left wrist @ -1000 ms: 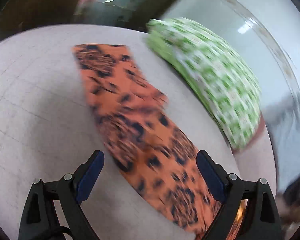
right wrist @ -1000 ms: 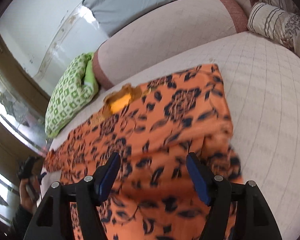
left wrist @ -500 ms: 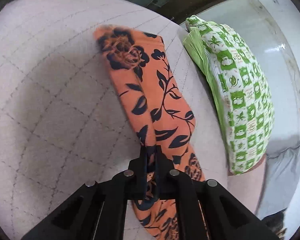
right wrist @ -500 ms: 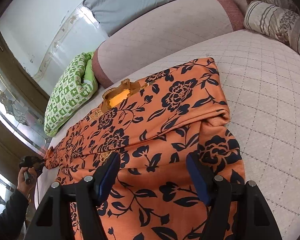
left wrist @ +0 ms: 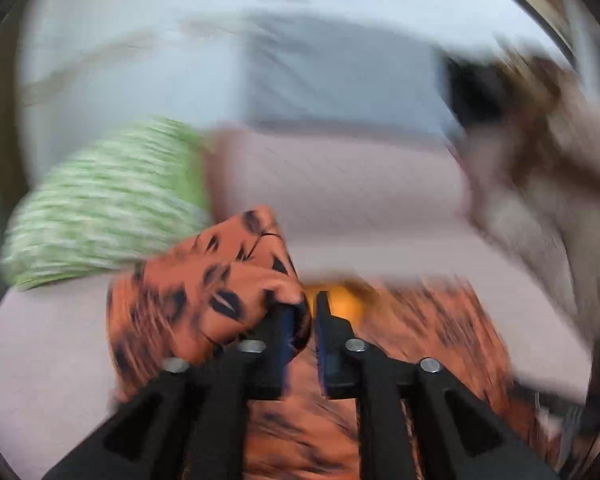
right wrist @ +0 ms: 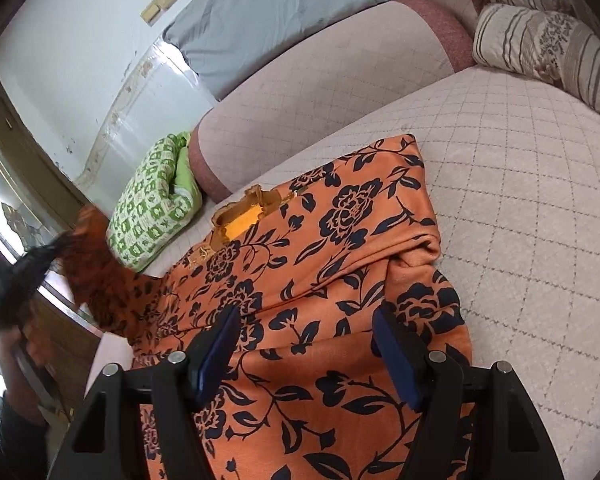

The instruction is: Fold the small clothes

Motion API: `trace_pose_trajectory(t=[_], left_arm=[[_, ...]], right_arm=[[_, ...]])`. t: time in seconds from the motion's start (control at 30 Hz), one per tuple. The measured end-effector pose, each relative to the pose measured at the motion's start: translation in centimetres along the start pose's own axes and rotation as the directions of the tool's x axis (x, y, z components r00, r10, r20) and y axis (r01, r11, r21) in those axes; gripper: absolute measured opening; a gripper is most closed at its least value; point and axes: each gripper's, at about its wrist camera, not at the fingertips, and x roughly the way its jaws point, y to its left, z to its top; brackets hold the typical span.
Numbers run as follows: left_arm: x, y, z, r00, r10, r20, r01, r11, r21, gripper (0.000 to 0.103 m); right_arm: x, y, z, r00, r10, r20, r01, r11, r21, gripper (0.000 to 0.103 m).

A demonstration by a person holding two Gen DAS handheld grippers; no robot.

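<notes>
There is one orange flowered garment [right wrist: 340,264], lying on the quilted bed [right wrist: 520,208]. Nearest, the right gripper [right wrist: 306,342] hangs over its near part with both jaws wide apart and nothing between them. The left gripper [left wrist: 312,320] has just been opening. A bunch of the sleeve [left wrist: 220,292] lies between its jaws, but that view is blurred and I cannot tell if the pads press it. The sleeve end is lifted at the left. The garment's long axis runs from near to far, collar [right wrist: 244,216] at the far-left edge. Right of it the bed is bare. Farther: one green pillow [right wrist: 152,208], one striped pillow [right wrist: 548,48].
</notes>
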Motion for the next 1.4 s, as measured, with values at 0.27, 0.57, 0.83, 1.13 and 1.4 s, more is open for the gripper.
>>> trace_pose_trajectory(t=[0.27,0.57,0.83,1.13,1.4], left_arm=[[3.8,1.4,-7.9,0.961,0.008,-0.275,-0.008,1.000,0.002,0.071],[2.3,17.6,-9.8,0.978,0.076,-0.195,-0.165,0.849,-0.502,0.084],[6.4,17.3,-11.9,0.959,0.118,-0.256,-0.231,0.852,-0.471,0.071],[5.8,18.4,-12.5,0.951,0.169,-0.260,-0.276,0.842,-0.464,0.048],[5.5,18.1,-12.5,0.946,0.193,-0.262,-0.297,0.842,-0.451,0.049]], right_arm=[[-0.8,0.6,0.2,1.000,-0.003,0.005,0.003,1.000,-0.014,0.080],[4.3,14.8,1.7,0.992,-0.092,-0.086,0.038,0.867,-0.498,0.080],[20.7,23.6,-1.7,0.813,-0.564,-0.143,0.106,0.385,-0.917,0.057],[11.8,18.3,6.7,0.915,-0.401,0.045,0.368,0.784,-0.500,0.020],[6.8,5.5,4.9,0.938,-0.341,-0.065,0.337,0.939,-0.067,0.063]])
